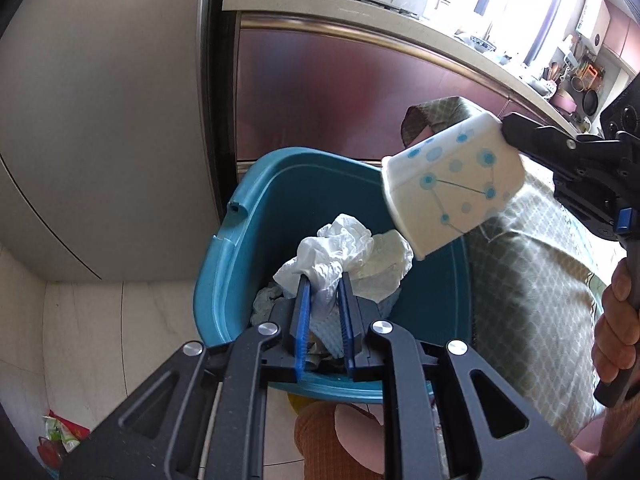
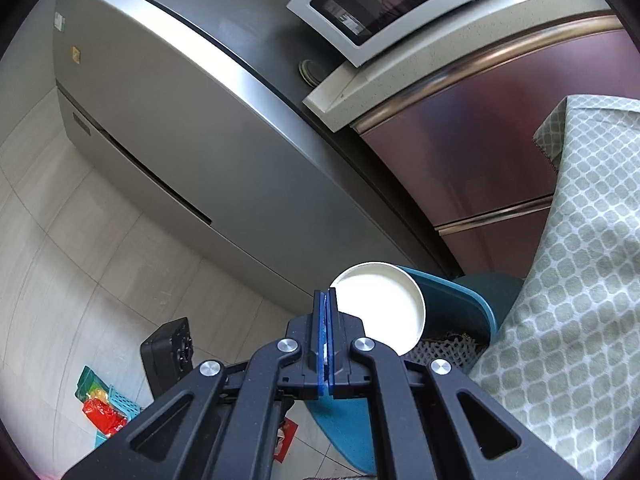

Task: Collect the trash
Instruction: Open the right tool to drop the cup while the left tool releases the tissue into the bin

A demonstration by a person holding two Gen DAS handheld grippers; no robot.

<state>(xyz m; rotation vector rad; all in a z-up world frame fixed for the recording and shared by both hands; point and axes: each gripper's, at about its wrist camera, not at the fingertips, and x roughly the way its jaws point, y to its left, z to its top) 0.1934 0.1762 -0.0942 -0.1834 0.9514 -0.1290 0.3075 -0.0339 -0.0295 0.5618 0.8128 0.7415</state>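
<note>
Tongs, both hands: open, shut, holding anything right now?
Left tongs: shut on a crumpled white tissue, over the teal bin.
Right tongs: shut on the paper cup rim.

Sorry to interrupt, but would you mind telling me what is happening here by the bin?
A person is throwing trash away with a handheld claw in each hand. The left claw pinches a crumpled white tissue over the open teal trash bin, which already holds paper waste. The right claw is shut on the rim of a white paper cup with blue dots, held tilted above the bin's edge, beside a green patterned cloth.

Teal bin (image 1: 224, 280) on tiled floor (image 1: 80, 340)
</note>
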